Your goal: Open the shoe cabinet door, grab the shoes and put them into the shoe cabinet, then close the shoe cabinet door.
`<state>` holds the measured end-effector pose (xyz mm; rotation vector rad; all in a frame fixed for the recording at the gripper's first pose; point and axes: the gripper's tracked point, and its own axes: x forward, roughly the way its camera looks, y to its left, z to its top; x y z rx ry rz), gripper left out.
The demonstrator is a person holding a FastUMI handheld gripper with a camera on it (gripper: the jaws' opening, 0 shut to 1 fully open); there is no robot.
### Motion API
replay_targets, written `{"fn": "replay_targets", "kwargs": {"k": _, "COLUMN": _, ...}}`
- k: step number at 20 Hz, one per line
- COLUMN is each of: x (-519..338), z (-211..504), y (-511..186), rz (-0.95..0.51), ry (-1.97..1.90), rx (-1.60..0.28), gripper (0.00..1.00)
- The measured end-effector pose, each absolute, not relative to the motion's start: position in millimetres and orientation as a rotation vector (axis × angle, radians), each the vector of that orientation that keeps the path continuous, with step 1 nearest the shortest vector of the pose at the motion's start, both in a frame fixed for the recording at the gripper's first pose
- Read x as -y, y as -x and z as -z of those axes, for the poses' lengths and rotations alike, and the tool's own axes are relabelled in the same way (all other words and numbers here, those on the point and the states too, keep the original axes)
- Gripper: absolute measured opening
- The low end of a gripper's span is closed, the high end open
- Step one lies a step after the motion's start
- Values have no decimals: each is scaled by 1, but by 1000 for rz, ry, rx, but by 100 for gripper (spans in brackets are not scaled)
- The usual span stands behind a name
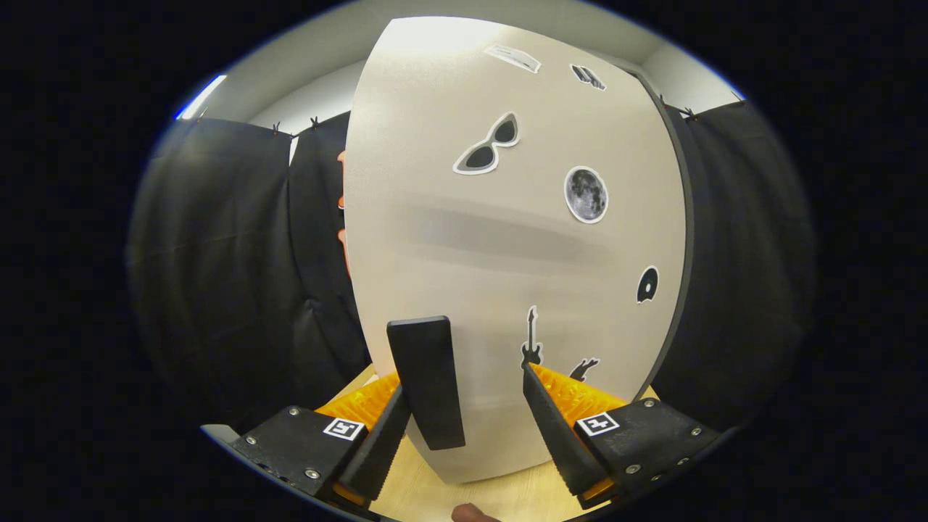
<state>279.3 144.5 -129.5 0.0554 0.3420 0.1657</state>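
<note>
Here the tool stands wide open, gripping nothing, with the dark handle between its fingers, nearer the left one. Just beyond, the pale door rises off the desk; it looks stiff, light and smooth, so the handle seems the sure hold.

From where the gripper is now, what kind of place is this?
Probably a recording booth set up as a home corner: black cloth wall, a white shoe cabinet door with stickers and a black handle, on a wooden floor. The open gripper has the handle between its fingers.
</note>
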Motion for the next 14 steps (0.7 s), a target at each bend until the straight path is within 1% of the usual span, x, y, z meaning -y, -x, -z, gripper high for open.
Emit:
{"fn": "replay_targets", "kwargs": {"k": 6, "x": -181, "z": 132, "y": -332, "rz": -192, "ry": -21, "rx": -333, "gripper": 91}}
{"fn": "replay_targets", "kwargs": {"k": 10, "x": -184, "z": 131, "y": -349, "rz": -199, "ry": -14, "rx": -327, "gripper": 91}}
{"fn": "replay_targets", "kwargs": {"k": 14, "x": -185, "z": 135, "y": -359, "rz": -188, "ry": 58, "rx": -310, "gripper": 95}}
